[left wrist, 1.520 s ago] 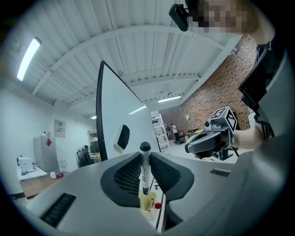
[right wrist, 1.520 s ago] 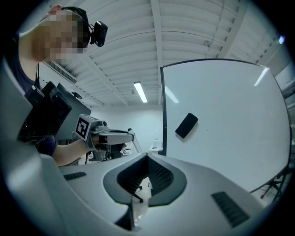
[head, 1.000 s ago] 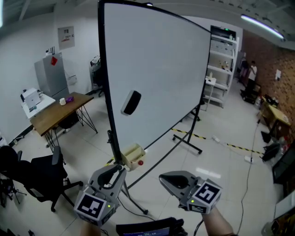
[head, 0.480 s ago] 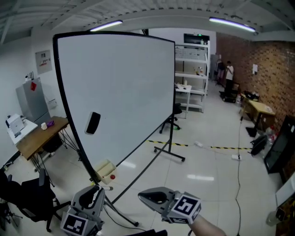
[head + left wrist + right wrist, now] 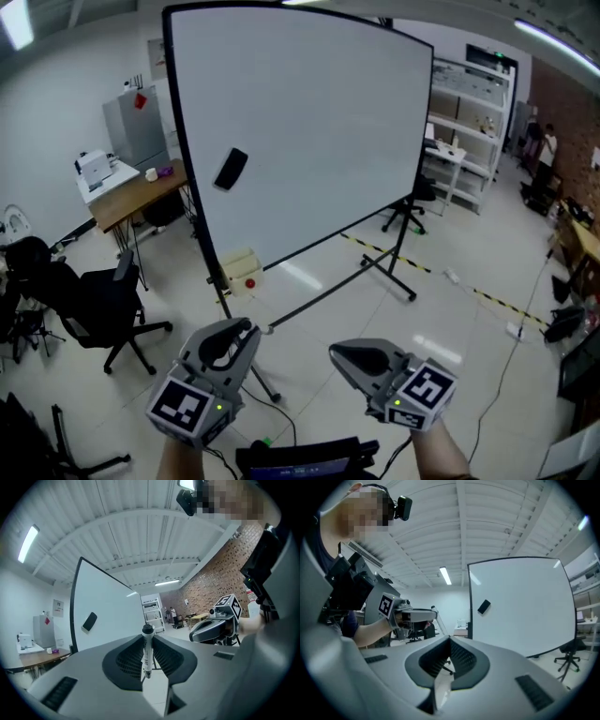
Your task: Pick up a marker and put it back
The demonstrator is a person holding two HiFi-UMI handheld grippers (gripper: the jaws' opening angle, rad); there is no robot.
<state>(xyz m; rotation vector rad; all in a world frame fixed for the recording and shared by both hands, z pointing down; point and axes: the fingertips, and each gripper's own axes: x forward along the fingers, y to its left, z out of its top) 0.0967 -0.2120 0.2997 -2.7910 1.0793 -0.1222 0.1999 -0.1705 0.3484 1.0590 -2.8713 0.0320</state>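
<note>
Pinches a white marker (image 5: 147,651) in the left gripper (image 5: 247,328), jaws closed on its barrel, the dark cap end standing just above the jaw tips in the left gripper view. Holds the right gripper (image 5: 335,352) just beside it, at about the same level, jaws pressed together with nothing between them. Points both grippers toward a large whiteboard (image 5: 309,131) on a black stand, well apart from it. Shows, on the board's left part, a black eraser (image 5: 231,169) stuck at a tilt. Shows, low at the board's left edge, a beige tray (image 5: 238,273) with something red-tipped in it, too small to make out. Leaves a black office chair (image 5: 103,305) and a wooden table (image 5: 141,192) off to the left, white shelving (image 5: 469,103) at the back right.
</note>
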